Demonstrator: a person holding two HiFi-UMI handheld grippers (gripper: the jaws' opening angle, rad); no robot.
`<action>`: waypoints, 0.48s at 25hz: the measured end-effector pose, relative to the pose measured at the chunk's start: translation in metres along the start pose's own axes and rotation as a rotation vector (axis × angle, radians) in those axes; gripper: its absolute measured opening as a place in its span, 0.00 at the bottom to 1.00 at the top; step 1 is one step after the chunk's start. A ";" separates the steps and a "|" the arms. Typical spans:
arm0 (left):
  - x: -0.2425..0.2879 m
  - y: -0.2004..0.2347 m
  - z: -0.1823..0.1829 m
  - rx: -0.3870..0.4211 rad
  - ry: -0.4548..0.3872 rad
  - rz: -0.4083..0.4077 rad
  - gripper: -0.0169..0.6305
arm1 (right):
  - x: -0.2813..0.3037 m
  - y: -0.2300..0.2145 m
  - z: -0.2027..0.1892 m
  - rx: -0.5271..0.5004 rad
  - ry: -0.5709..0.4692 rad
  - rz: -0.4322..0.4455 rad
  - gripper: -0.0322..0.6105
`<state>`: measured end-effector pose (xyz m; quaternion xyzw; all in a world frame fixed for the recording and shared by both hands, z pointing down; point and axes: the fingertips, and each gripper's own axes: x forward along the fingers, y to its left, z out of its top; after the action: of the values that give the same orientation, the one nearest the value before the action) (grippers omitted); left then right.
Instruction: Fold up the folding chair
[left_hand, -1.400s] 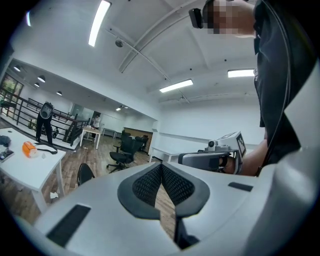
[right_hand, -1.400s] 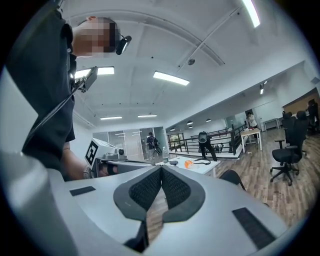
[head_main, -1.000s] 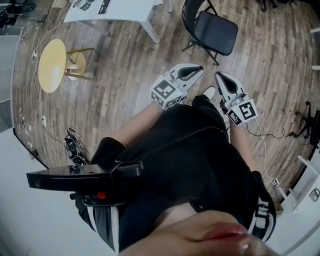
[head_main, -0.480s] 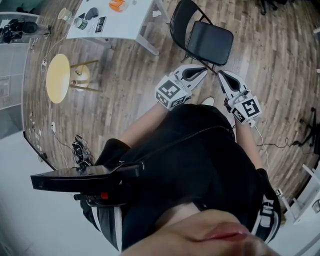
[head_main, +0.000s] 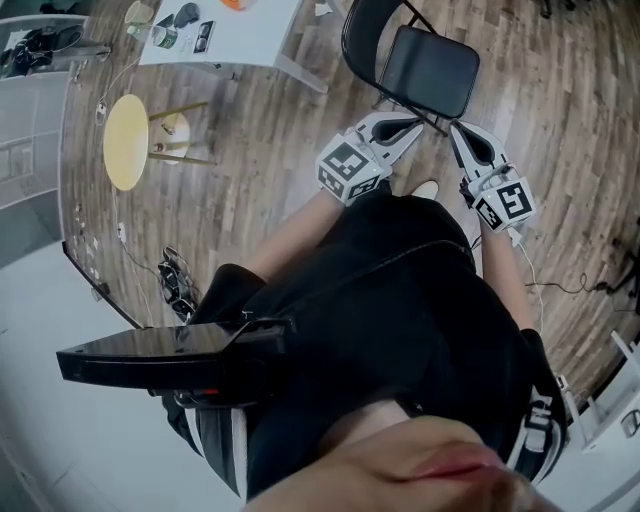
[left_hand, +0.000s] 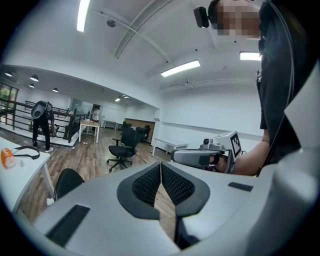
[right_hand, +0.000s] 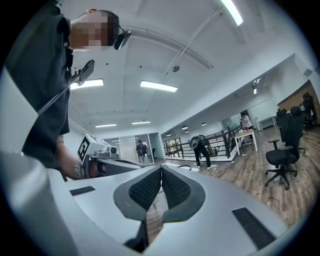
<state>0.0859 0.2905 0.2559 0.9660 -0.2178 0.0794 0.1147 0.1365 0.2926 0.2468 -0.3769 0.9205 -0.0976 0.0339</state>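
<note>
The black folding chair (head_main: 425, 65) stands unfolded on the wood floor at the top of the head view. My left gripper (head_main: 405, 127) is shut and empty, its tips just short of the seat's near left edge. To its right, my right gripper (head_main: 460, 133) is shut and empty too, close to the seat's near right corner. In the left gripper view the jaws (left_hand: 161, 165) meet with nothing between them; the chair's rounded back (left_hand: 67, 181) shows low at the left. The right gripper view shows closed pads (right_hand: 161, 170), with the left gripper (right_hand: 107, 162) beside them.
A white table (head_main: 250, 40) with small items stands left of the chair. A round yellow stool (head_main: 125, 140) is farther left, and cables (head_main: 175, 285) lie on the floor. Black office chairs (left_hand: 122, 147) (right_hand: 282, 150) and people stand in the distance.
Both grippers have moved forward together toward the folding chair, and their tips now lie close to the seat's near edge. Both stayed shut.
</note>
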 end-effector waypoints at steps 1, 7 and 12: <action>0.001 0.004 0.000 -0.003 0.003 0.000 0.04 | 0.004 -0.002 -0.001 0.005 0.003 0.000 0.07; 0.001 0.038 -0.001 -0.015 0.007 -0.035 0.04 | 0.032 -0.009 -0.007 0.020 0.026 -0.025 0.07; -0.002 0.085 0.004 -0.030 0.000 -0.091 0.04 | 0.084 -0.013 -0.007 0.012 0.051 -0.050 0.07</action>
<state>0.0470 0.2154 0.2675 0.9731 -0.1748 0.0707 0.1327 0.0849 0.2259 0.2569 -0.3969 0.9107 -0.1137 0.0100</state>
